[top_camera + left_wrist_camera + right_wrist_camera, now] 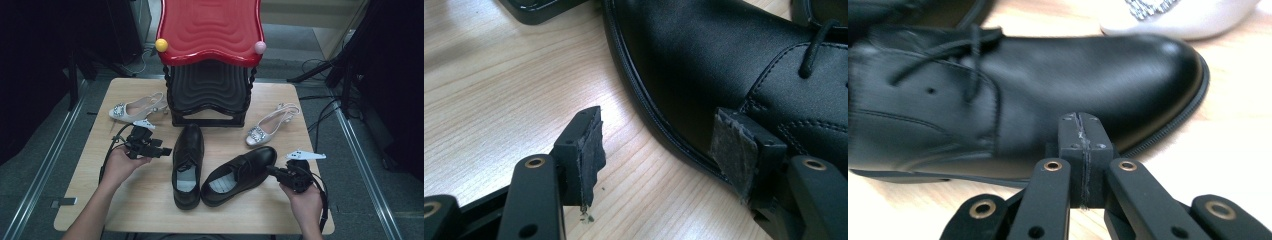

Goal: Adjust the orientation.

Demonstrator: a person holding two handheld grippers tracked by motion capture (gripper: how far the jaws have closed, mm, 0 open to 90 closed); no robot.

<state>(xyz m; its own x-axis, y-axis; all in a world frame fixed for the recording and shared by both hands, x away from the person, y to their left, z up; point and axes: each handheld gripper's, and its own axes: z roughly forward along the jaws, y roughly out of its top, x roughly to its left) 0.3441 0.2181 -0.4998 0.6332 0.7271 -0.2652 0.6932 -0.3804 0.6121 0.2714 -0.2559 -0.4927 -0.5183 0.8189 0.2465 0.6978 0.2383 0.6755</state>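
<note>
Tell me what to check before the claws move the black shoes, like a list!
1. Left claw open wide enough for a shoe edge: ok, its pads stand apart.
2. Left claw lined up with the upright black shoe: ok, one pad is by the sole edge, the other over the toe leather.
3. Right claw open: not ok, its pads are pressed together with nothing between.
4. Right claw near the tilted black shoe: ok, it points at the shoe's side, close by.
5. Silver sandal out of the way: cannot tell, it lies close to that shoe's toe.
6. Shoes flat on the table: ok.
</note>
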